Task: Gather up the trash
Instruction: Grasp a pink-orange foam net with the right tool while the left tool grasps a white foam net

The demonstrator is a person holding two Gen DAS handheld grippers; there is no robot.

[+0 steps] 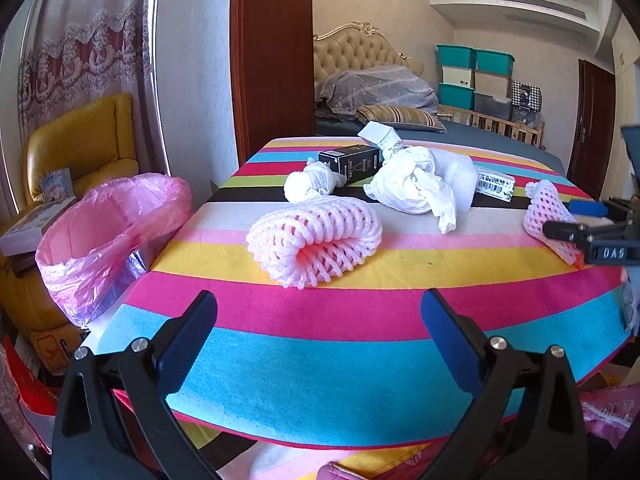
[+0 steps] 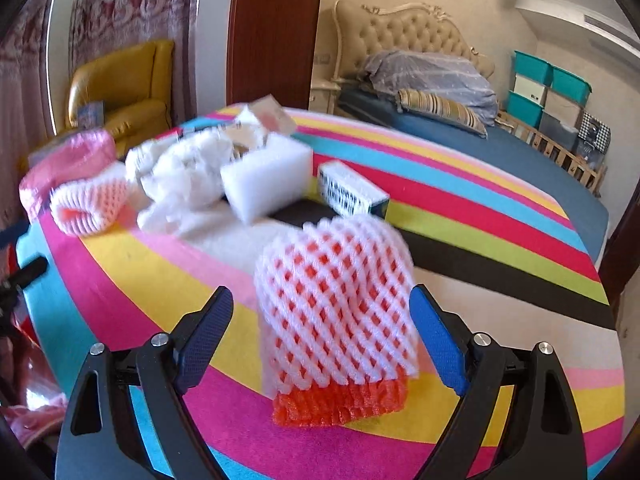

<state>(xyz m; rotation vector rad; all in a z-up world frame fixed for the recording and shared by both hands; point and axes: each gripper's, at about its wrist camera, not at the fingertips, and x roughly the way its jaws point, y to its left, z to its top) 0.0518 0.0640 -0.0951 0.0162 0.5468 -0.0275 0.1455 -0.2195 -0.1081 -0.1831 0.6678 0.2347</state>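
Observation:
Trash lies on a striped cloth-covered table (image 1: 320, 360). A curled pink foam fruit net (image 1: 316, 236) lies ahead of my open, empty left gripper (image 1: 318, 312). Behind it are white crumpled bags (image 1: 416, 184), a knotted white wad (image 1: 308, 186), a black box (image 1: 350, 162) and a barcode box (image 1: 494, 186). A bin lined with a pink bag (image 1: 108, 232) stands off the table's left edge. My right gripper (image 2: 322, 310) is open, its fingers on either side of a white-and-orange foam net (image 2: 336, 312), which also shows in the left wrist view (image 1: 548, 220).
A white foam block (image 2: 266, 180) and a barcode box (image 2: 352, 192) lie behind the net. A yellow armchair (image 1: 80, 148) stands beyond the bin. A bed (image 2: 480, 148) lies behind the table, with stacked storage boxes (image 1: 476, 76) at the far wall.

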